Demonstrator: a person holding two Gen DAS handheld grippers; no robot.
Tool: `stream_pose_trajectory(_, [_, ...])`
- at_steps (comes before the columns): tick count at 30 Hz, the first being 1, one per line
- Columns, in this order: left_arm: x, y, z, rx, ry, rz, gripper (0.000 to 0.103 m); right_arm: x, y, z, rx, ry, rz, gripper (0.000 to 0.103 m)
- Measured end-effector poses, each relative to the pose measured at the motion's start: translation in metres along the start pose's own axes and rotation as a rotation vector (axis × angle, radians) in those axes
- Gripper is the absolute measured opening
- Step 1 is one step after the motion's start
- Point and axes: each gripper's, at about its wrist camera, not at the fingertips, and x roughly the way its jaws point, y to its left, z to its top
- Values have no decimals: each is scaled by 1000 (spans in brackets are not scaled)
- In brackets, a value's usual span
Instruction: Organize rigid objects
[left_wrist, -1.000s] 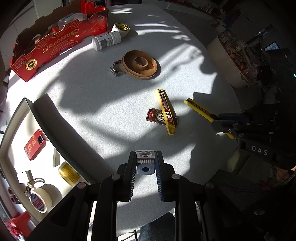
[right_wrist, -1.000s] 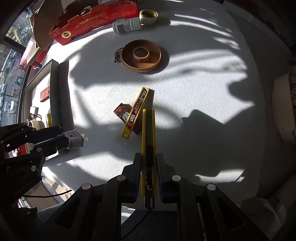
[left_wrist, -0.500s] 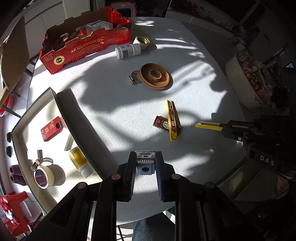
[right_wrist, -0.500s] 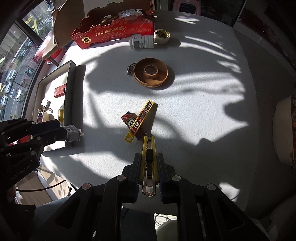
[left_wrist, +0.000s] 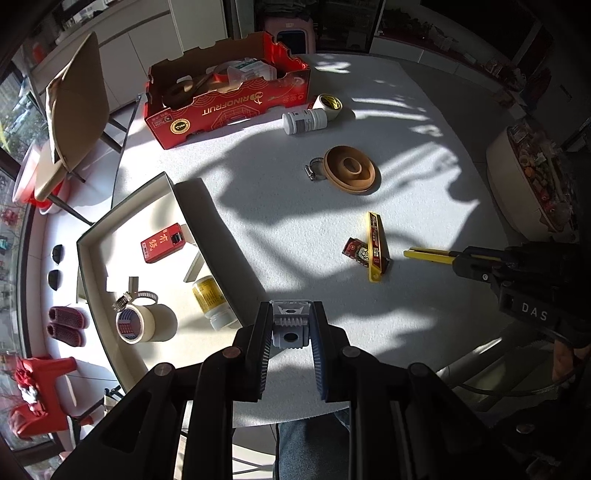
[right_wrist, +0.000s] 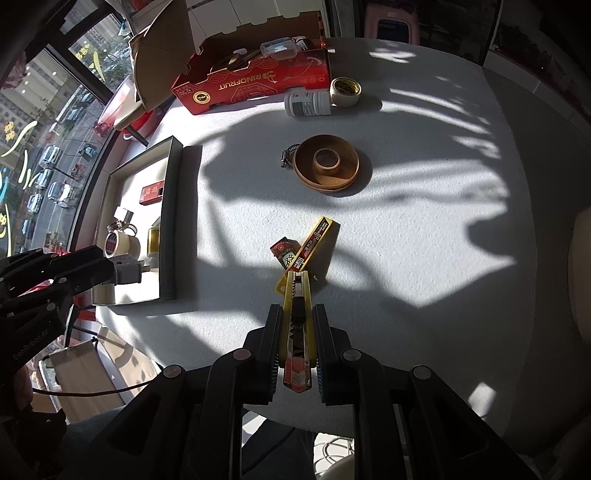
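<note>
Gripping grey plug (left_wrist: 290, 326) beside tray (left_wrist: 192, 210) edge; left claw (left_wrist: 290, 332) clamped

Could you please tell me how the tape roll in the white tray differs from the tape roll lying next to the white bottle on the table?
The tape roll in the tray is the larger, with red and blue print on its inner core; the tape roll by the white bottle is smaller, with a yellow and black core. The tray roll lies against a metal hose clamp inside the white tray, the other out on the table. Both are pale cream rolls.
</note>
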Motion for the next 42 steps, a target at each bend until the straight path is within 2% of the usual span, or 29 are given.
stream_pose_trajectory(16, [-12, -20, 2, 53, -10, 39, 22, -8, -22, -9, 79, -41, 47, 17])
stream_pose_trajectory(29, [-7, -29, -11, 47, 13, 38, 22, -3, -39, -23, 130, -14, 56, 17])
stream_pose_trajectory(35, [-6, -14, -17, 0, 3, 30, 22, -1, -28, -15, 92, -10, 39, 17])
stream_pose_trajectory(42, [0, 22, -31, -66, -17, 16, 22, 9, 8, -1, 18, -12, 22, 17])
